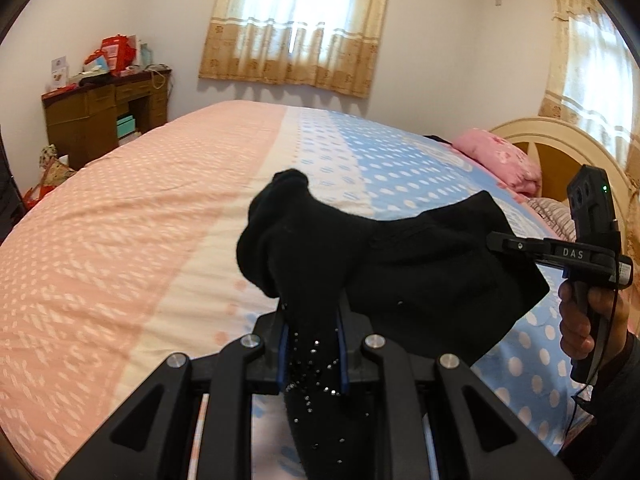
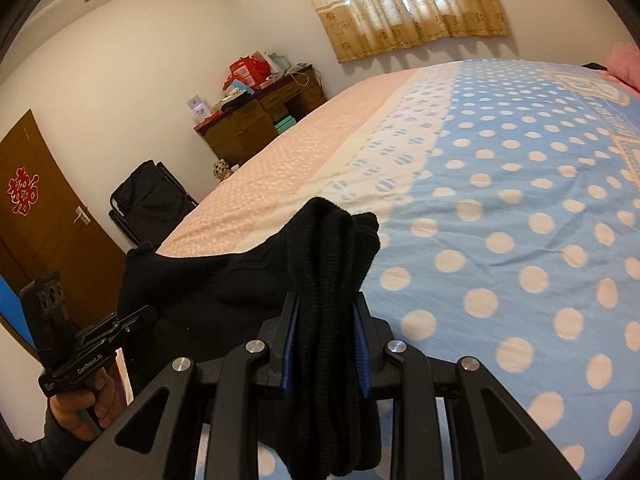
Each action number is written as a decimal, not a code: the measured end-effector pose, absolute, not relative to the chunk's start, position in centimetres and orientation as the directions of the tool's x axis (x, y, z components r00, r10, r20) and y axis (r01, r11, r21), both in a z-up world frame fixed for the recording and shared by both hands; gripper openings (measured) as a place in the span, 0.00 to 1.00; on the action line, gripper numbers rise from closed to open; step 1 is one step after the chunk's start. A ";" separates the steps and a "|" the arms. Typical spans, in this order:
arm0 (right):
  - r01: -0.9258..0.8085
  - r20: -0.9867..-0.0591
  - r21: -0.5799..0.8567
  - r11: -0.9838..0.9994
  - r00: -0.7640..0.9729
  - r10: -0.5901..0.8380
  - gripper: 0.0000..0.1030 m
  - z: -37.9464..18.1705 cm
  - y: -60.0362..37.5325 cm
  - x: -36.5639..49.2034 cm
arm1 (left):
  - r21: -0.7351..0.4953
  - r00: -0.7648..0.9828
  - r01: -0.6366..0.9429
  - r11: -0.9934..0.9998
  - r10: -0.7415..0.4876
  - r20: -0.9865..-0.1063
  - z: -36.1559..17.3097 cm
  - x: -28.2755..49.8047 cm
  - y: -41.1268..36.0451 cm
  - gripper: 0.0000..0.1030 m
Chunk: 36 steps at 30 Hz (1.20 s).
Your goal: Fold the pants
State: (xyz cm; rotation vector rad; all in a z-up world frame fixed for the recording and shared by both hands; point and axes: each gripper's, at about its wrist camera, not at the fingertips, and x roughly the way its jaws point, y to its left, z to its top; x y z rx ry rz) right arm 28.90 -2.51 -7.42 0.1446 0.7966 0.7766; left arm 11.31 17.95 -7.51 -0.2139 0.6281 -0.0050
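Black pants (image 1: pixel 400 264) hang above the bed, stretched between my two grippers. My left gripper (image 1: pixel 312 344) is shut on one bunched end, where small sparkly studs show on the cloth. My right gripper (image 2: pixel 326 332) is shut on a thick ribbed bunch of the pants (image 2: pixel 332 264). In the left wrist view the right gripper (image 1: pixel 496 240) pinches the far end of the cloth from the right, a hand (image 1: pixel 580 324) on its handle. In the right wrist view the left gripper (image 2: pixel 148 314) bites the cloth at lower left. The fabric sags between them.
The bed (image 1: pixel 120 240) spreads below, pink on one side, blue with white dots (image 2: pixel 520 200) on the other. A pink pillow (image 1: pixel 500 156) lies by the cream headboard (image 1: pixel 560 140). A cluttered wooden desk (image 1: pixel 104 108), a dark folding chair (image 2: pixel 148 196) and a brown door (image 2: pixel 44 220) stand along the walls.
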 end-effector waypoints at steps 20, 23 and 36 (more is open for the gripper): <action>-0.561 -0.631 0.421 0.712 0.383 0.675 0.25 -9.8 0.3 31.9 | -0.194 0.776 -0.107 0.975 -0.040 -0.629 -9.5 12.8 20.1 0.18; -0.558 -0.640 0.422 0.714 0.374 0.671 0.25 -10.2 0.5 32.2 | -0.197 0.767 -0.113 0.974 -0.041 -0.640 -10.0 13.1 20.3 0.18; -0.525 -0.678 0.414 0.744 0.368 0.636 0.28 -12.6 0.8 33.2 | -0.107 0.729 -0.170 0.980 0.052 -0.682 -12.0 13.1 21.0 0.35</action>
